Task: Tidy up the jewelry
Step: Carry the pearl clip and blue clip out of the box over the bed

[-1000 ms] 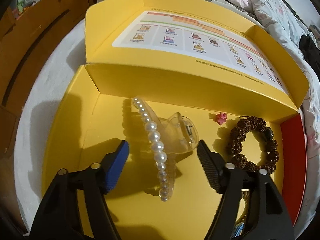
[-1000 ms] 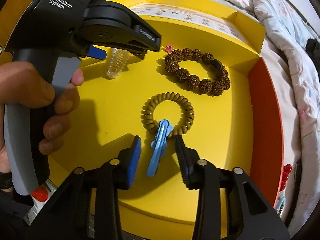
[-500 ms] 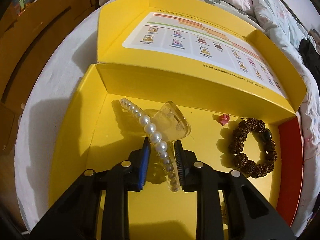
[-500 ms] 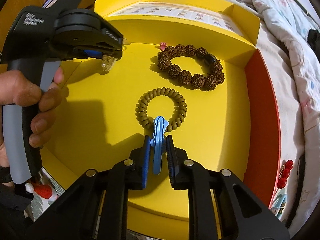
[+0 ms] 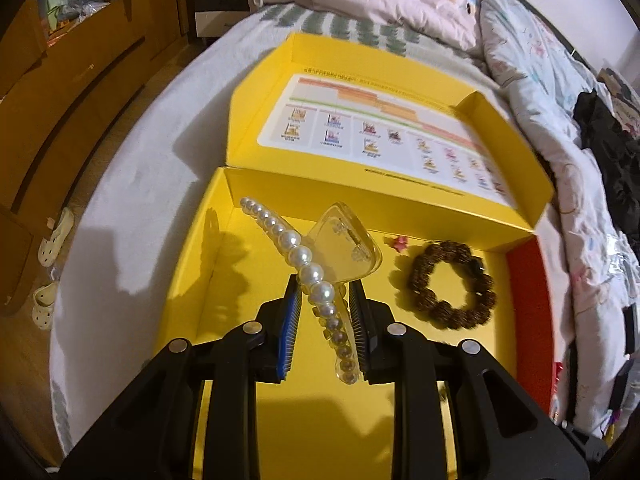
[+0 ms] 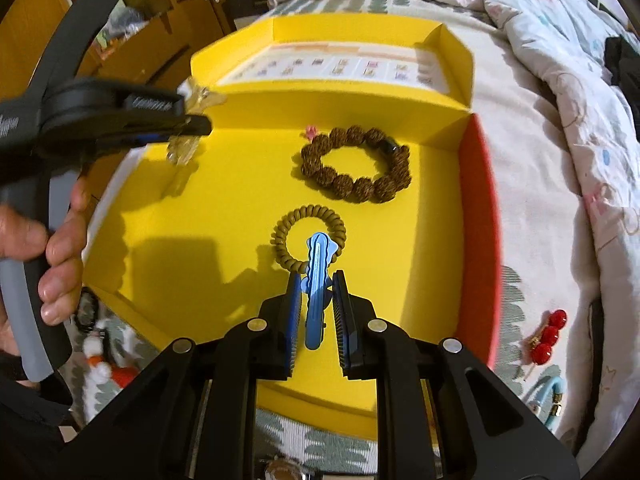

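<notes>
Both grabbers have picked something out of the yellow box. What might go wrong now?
The left gripper pinches the pearl claw clip near one end, so it could swivel or slip out. The blue clip in the right gripper overlaps the coil hair tie and may snag it and drag it along.

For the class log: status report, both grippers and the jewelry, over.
Left gripper shut on pearl claw clip. Right gripper shut on blue hair clip. Nothing blocking.

left gripper (image 5: 322, 308): black arms, silver screws | fingers (image 5: 291, 320): blue ribbed pad | handle (image 6: 36, 280): grey, black
</notes>
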A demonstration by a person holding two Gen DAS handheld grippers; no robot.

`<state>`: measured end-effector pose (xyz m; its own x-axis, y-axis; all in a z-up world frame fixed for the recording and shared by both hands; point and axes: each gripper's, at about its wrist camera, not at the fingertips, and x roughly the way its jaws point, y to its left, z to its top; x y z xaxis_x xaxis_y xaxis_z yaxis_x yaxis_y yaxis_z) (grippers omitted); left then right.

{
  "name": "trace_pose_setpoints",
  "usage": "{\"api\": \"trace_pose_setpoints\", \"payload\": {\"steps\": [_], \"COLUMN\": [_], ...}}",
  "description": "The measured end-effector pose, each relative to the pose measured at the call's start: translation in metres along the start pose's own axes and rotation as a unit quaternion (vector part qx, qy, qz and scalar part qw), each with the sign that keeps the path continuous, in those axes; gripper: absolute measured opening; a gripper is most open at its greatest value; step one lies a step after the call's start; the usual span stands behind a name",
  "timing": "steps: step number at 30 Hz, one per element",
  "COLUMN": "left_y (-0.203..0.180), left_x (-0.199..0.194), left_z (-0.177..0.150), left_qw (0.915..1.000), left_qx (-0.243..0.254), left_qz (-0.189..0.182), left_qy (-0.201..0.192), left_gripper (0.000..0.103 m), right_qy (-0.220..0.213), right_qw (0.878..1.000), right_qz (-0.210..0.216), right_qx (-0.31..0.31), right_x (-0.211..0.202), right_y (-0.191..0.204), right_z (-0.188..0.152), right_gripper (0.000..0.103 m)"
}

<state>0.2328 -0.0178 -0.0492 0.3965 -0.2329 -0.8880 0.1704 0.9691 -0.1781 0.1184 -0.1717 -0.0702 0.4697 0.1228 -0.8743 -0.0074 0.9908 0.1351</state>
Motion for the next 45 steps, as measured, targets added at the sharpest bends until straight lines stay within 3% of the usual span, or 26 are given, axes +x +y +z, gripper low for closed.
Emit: {"api": "trace_pose_setpoints", "payload": {"steps": [12, 18, 25, 35, 40, 45], "left_y": [0.002, 0.020, 0.061, 0.120, 0.124, 0.131], "left_x": [-0.073, -0.105, -0.128, -0.095, -0.079, -0.065], "left_z": [-0.055, -0.097, -0.130, -0.132, -0.126, -0.120], "left_qw": [0.9992, 0.9990, 0.9979, 0.9971, 0.9971, 0.9948], "left_qx": [0.027, 0.025, 0.005, -0.046, -0.048, -0.059], "left_qz": [0.019, 0.014, 0.034, 0.057, 0.058, 0.083], "left_qy": [-0.025, -0.036, -0.054, -0.018, -0.008, -0.008], "left_gripper": [0.025, 0.025, 0.025, 0.025, 0.025, 0.025], "right_qy": [-0.045, -0.047, -0.042, -0.015, -0.004, 0.016], "right_qw": [0.999, 0.998, 0.995, 0.988, 0.986, 0.984], "right_qz": [-0.008, -0.028, -0.069, -0.096, -0.101, -0.102], "right_qx": [0.021, 0.043, 0.063, 0.120, 0.136, 0.148], "right_x": [-0.084, -0.110, -0.129, -0.125, -0.121, -0.108], "right_y": [-0.029, -0.057, -0.093, -0.154, -0.169, -0.182], "right_z": [-0.035, -0.070, -0.110, -0.157, -0.163, -0.171], "right_gripper": [0.016, 0.016, 0.016, 0.016, 0.016, 0.016]}}
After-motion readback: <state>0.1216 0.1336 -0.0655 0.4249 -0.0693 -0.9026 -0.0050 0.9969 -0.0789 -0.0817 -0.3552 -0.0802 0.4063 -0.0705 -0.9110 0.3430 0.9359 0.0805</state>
